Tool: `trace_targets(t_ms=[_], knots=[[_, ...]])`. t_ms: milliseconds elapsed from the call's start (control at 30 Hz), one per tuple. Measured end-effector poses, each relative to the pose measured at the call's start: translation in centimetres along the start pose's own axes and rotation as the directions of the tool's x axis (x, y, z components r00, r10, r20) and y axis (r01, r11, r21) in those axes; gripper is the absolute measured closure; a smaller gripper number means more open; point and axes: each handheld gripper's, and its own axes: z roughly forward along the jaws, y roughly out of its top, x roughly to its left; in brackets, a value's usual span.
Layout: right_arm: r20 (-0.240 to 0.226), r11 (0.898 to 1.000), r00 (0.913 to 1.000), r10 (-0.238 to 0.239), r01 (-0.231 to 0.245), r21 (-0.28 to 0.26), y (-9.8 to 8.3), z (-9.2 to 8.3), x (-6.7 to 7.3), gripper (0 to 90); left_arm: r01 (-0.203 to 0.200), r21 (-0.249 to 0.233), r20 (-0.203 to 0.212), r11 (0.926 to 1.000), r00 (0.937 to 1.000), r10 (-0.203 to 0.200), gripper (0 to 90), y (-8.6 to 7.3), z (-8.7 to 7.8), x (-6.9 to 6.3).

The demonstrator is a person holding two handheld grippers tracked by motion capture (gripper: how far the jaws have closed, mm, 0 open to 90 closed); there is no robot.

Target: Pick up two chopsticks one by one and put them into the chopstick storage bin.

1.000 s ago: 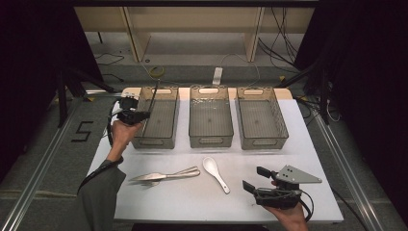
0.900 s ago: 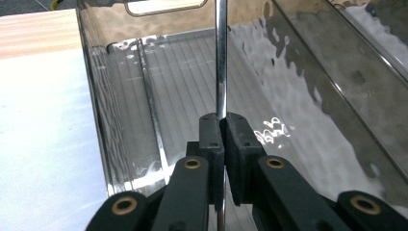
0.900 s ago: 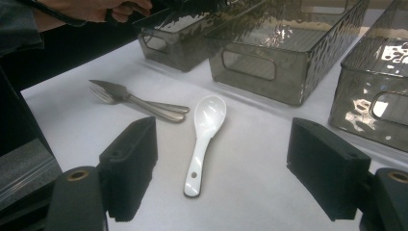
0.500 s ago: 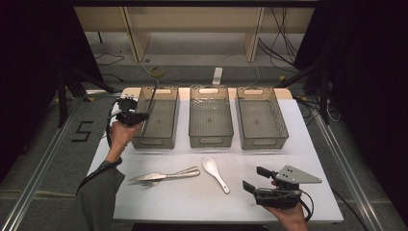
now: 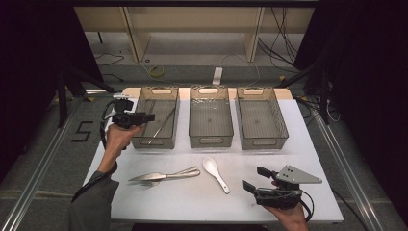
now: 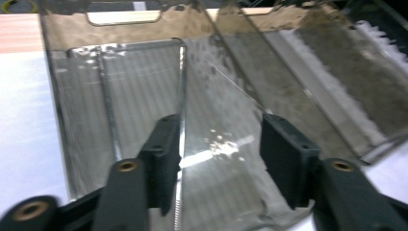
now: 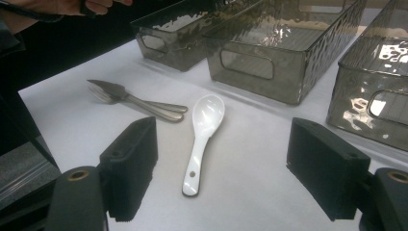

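My left gripper hovers over the left rim of the left clear bin. Its jaws have just been opening and now stand apart. A thin metal stick lies slanted inside that bin; in the left gripper view the stick runs close beside the left jaw, and no pad presses on it. My right gripper rests open near the table's front right, with nothing between its jaws. A white ceramic spoon lies just ahead of it.
A metal fork and knife lie together left of the spoon. The middle bin and the right bin stand in a row with the left one at the back of the white table.
The left gripper's jaws have opened and the metal stick has dropped from them into the left bin. The left hand shifted slightly right. The right gripper has not moved.
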Motion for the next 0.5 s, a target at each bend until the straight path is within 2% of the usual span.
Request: trace_targets(t_ms=[33, 67, 100, 167, 300, 500], knots=[[0.000, 1.000, 1.0000, 0.000, 0.000, 0.000, 0.0, 0.0, 0.0, 27.2, -0.004, -0.005, 0.009, 1.0000, 0.9999, 0.004, 42.5, -0.2, -0.1, -0.1], [-0.001, 1.000, 1.0000, 0.001, -0.001, 0.000, 0.0, 0.0, 0.0, 27.2, -0.007, 0.019, 0.015, 0.9998, 0.9999, 0.007, 41.4, -0.3, -0.1, -0.3], [0.000, 1.000, 1.0000, 0.001, -0.001, 0.001, 0.0, 0.0, 0.0, 27.2, -0.020, 0.028, 0.012, 0.9994, 0.9997, 0.019, 38.3, -0.4, -0.2, -0.5], [-0.002, 1.000, 1.0000, -0.004, 0.004, 0.002, 0.1, 0.0, 0.0, 27.2, -0.028, 0.032, 0.035, 0.9991, 0.9990, 0.027, 35.6, -0.7, -0.4, -1.0], [-0.005, 1.000, 1.0000, -0.007, 0.007, -0.002, 0.1, 0.0, 0.1, 27.2, -0.074, 0.067, 0.045, 0.9950, 0.9965, 0.071, 30.6, -1.1, -0.5, -1.9], [-0.006, 1.000, 1.0000, -0.006, 0.006, 0.003, 0.1, 0.0, 0.1, 27.2, -0.095, 0.070, 0.054, 0.9930, 0.9943, 0.092, 28.5, -1.4, -1.1, -2.8]])
